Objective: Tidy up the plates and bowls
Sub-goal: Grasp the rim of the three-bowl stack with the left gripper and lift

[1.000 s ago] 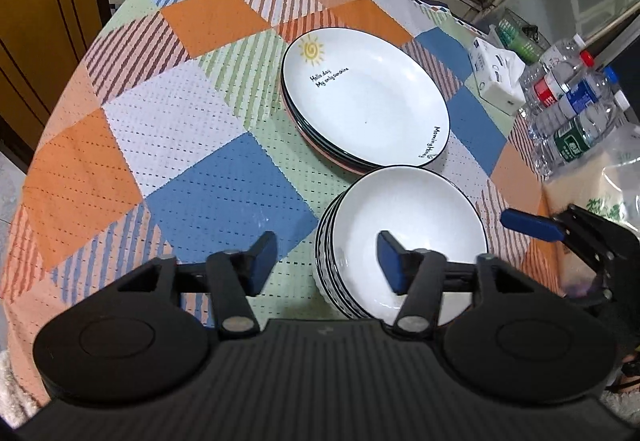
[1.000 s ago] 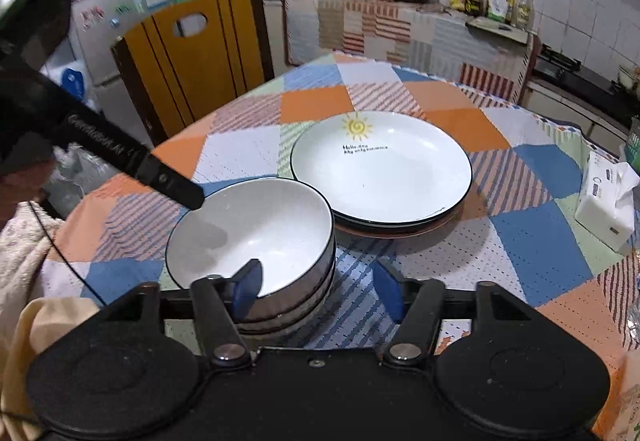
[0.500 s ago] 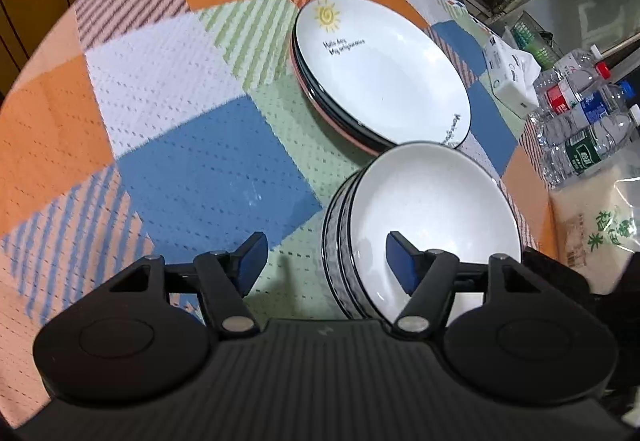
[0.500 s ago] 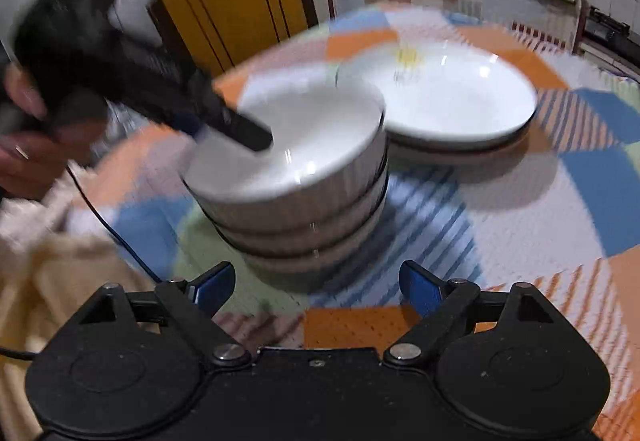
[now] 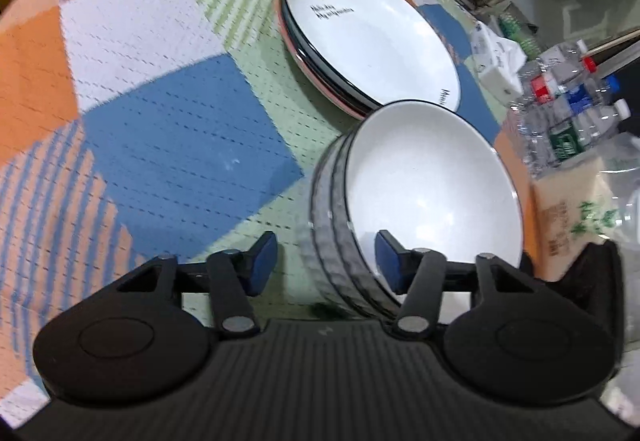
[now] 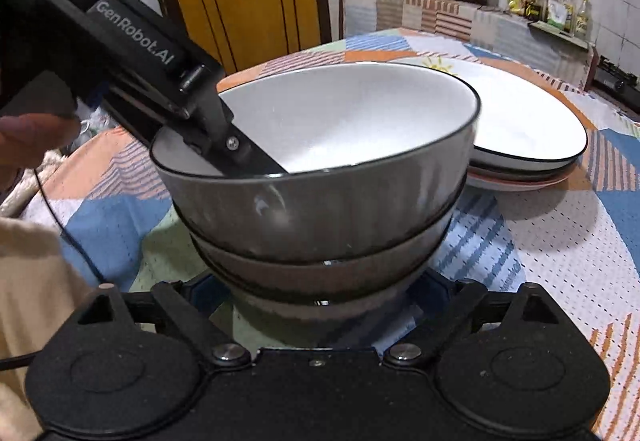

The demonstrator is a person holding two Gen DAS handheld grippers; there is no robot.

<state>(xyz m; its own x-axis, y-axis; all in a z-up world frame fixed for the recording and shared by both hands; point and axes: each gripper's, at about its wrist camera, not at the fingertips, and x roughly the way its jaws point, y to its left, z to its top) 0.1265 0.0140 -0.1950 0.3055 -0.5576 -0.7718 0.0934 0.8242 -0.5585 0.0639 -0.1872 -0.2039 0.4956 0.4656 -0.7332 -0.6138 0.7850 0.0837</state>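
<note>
Straddling the near wall of the bowl stack [image 5: 400, 201] at lower centre of the left wrist view, the left gripper [image 5: 326, 261] has one pad inside the top bowl, the other outside and clear; jaws approx. half open, just been closing, nothing pinched yet. In the right wrist view, the right gripper [image 6: 320, 291] sits low at bottom centre w/ jaws near full width, just been opening, flanking the stack's base; contact can't be told. Vs. 1 s ago both are lower and nearer the stack; plate stack [image 5: 372, 41] is beyond, upper centre, untouched.
</note>
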